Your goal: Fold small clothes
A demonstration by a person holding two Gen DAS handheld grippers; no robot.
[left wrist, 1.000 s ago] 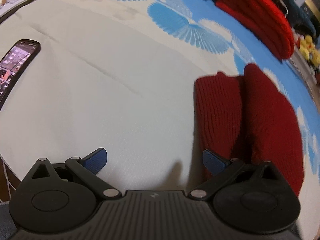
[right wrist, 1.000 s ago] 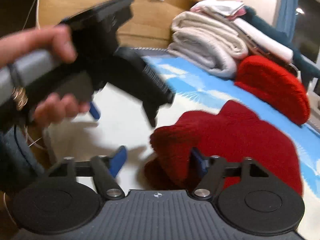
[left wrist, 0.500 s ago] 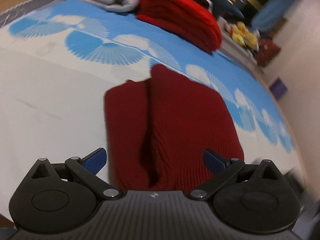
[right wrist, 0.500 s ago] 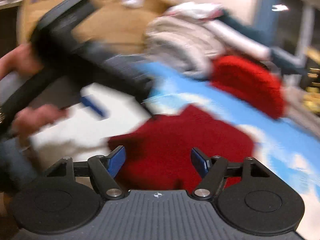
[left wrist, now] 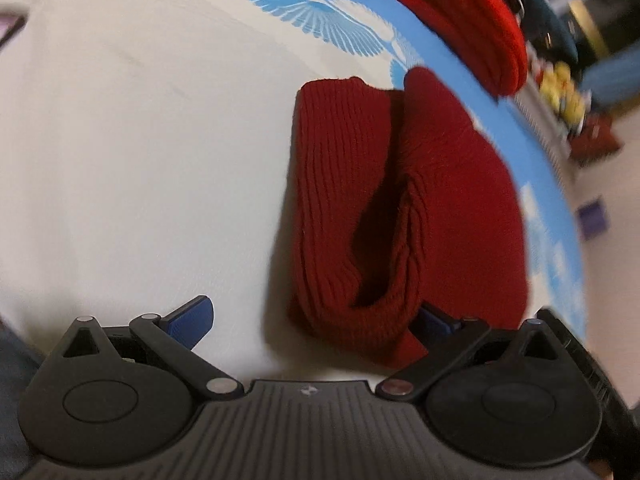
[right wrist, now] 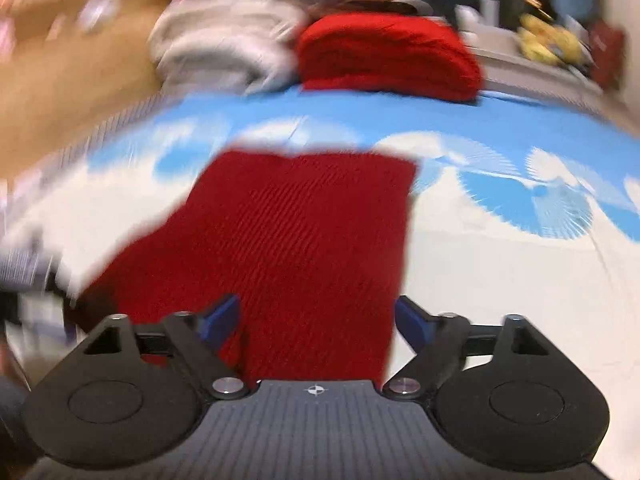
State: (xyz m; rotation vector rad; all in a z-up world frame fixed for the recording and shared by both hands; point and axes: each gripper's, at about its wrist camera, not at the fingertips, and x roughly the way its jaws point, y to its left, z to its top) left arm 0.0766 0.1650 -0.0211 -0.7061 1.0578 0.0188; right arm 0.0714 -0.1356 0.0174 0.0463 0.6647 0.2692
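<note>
A dark red ribbed knit garment (left wrist: 400,208) lies folded lengthwise on the cream and blue bedsheet (left wrist: 140,160), with a deep crease down its middle. My left gripper (left wrist: 314,318) is open at the garment's near end. Its right pad is tucked against the near corner of the knit and its left pad is over bare sheet. In the blurred right wrist view the same garment (right wrist: 304,240) spreads flat under my right gripper (right wrist: 318,318). Those jaws are opening, the knit lies below and between them, and the pads do not press on it.
A folded bright red knit (right wrist: 388,56) and a pile of grey-white folded cloth (right wrist: 224,44) sit at the far edge of the bed. A wooden headboard (right wrist: 60,80) stands at left. Yellow toys (left wrist: 560,88) lie beyond the bed. A phone (left wrist: 10,26) shows at the left edge.
The right wrist view has rolled and swung over the garment, and the other hand with its gripper has left that view. The right jaws stand wider. The left view drew closer to the garment's near end.
</note>
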